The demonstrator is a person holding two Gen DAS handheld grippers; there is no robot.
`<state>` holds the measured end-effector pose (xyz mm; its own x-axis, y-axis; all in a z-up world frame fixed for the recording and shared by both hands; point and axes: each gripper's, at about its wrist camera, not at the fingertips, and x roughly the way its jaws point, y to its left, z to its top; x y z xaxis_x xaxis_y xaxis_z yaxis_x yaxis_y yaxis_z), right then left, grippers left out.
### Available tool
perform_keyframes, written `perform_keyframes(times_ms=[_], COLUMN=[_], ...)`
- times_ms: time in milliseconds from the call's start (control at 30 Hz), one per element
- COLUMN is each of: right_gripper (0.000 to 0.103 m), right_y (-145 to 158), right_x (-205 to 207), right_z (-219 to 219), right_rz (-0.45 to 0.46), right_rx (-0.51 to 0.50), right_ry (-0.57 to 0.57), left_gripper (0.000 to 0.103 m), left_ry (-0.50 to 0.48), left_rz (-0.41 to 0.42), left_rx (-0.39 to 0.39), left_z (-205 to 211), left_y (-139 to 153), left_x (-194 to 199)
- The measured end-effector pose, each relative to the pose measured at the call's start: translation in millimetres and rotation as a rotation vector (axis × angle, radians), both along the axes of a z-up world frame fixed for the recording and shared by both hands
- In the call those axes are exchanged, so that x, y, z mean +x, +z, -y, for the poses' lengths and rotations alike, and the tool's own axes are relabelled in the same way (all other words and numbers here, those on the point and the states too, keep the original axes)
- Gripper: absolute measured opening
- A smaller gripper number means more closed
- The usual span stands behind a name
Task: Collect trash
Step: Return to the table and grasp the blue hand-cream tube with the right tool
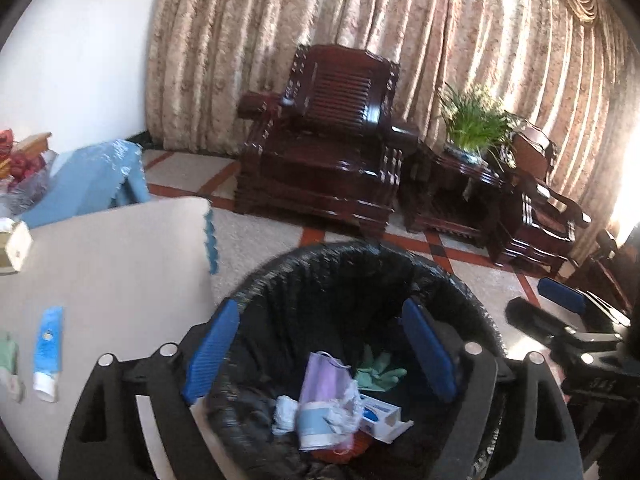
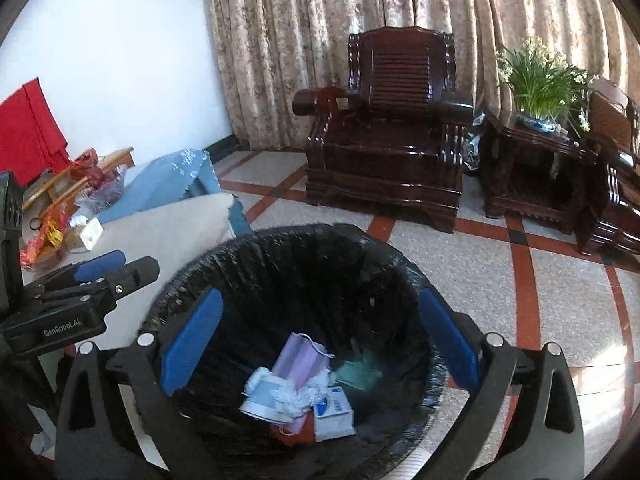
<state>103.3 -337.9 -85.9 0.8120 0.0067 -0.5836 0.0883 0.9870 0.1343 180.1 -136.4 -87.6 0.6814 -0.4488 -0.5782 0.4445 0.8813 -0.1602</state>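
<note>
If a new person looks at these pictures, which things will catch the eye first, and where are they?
First the black-lined trash bin at the bottom centre, with a purple face mask and other waste inside, and both open grippers, left gripper and right gripper, above it. Behind, a dark wooden armchair stands before the curtains.

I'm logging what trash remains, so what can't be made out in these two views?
- Left wrist view: a green item beside the blue tube on the table is cut off by the left edge.
- Both views: the bottom layers in the trash bin are buried under the purple mask.
- Print on the white packet is too blurred to read.
</note>
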Motion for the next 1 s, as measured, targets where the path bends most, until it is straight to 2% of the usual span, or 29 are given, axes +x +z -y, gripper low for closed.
perform_keyframes(times_ms=[233, 467, 733, 1000], right_gripper=[0.097, 0.097, 0.097, 0.097], right_y=[16, 21, 15, -11], right_x=[8, 29, 58, 83], right_z=[-50, -113, -197, -276], right_rz=[0.035, 0.031, 0.034, 0.001], right_rx=[0.027, 0.036, 0.03, 0.033], right_ry=[0.09, 0.207, 0.34, 0.433], left_gripper=[0.088, 0.09, 0.09, 0.09], left_ry=[0.114, 0.282, 0.507, 0.641], left_rz=[0.046, 0.086, 0.08, 0.04], left_rx=[-0.003, 0.048, 0.109, 0.147], left_z=[-60, -137, -238, -299], left_y=[20, 26, 9, -14], left_x=[-8, -19, -29, -36])
